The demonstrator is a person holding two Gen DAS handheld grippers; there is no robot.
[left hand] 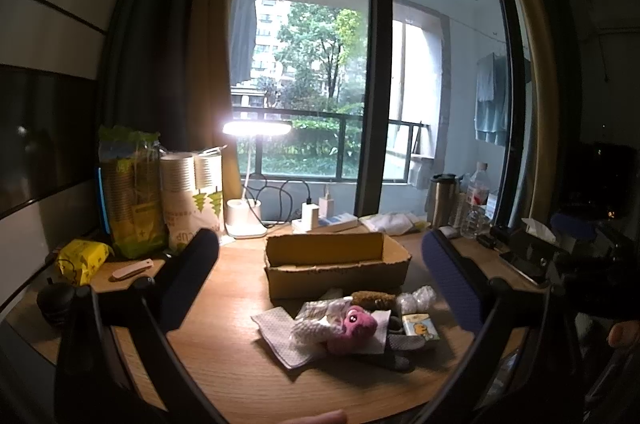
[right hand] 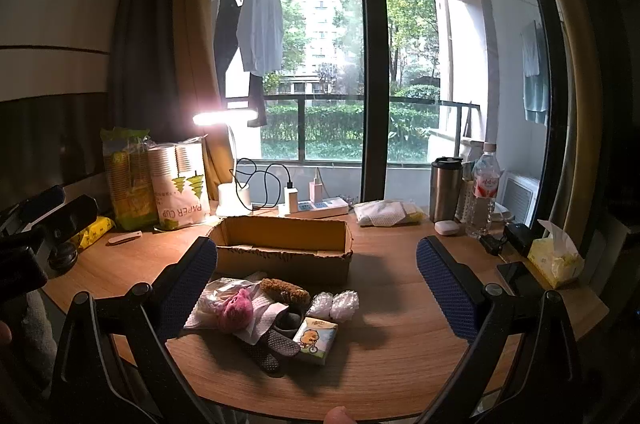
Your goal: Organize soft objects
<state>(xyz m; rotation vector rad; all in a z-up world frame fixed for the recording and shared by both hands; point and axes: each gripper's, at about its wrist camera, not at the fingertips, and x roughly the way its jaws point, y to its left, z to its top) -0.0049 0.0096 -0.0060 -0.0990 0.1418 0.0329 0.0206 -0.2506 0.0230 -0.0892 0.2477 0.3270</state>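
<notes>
Near box (left hand: 336, 264) on desk (left hand: 224, 356): pile, plush (left hand: 354, 328), gloves (right hand: 272, 348), tissues (right hand: 316, 338). Looked light, squashy; pinch plush mid-body. Left gripper (left hand: 320, 280) and right gripper (right hand: 316, 284) were wide open, empty.

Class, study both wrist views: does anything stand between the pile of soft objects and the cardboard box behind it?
Nothing visible does. The pile, with the pink plush toy on top, lies right in front of the cardboard box, whose top is open. Both the left gripper and right gripper have open jaws and hold nothing.
</notes>
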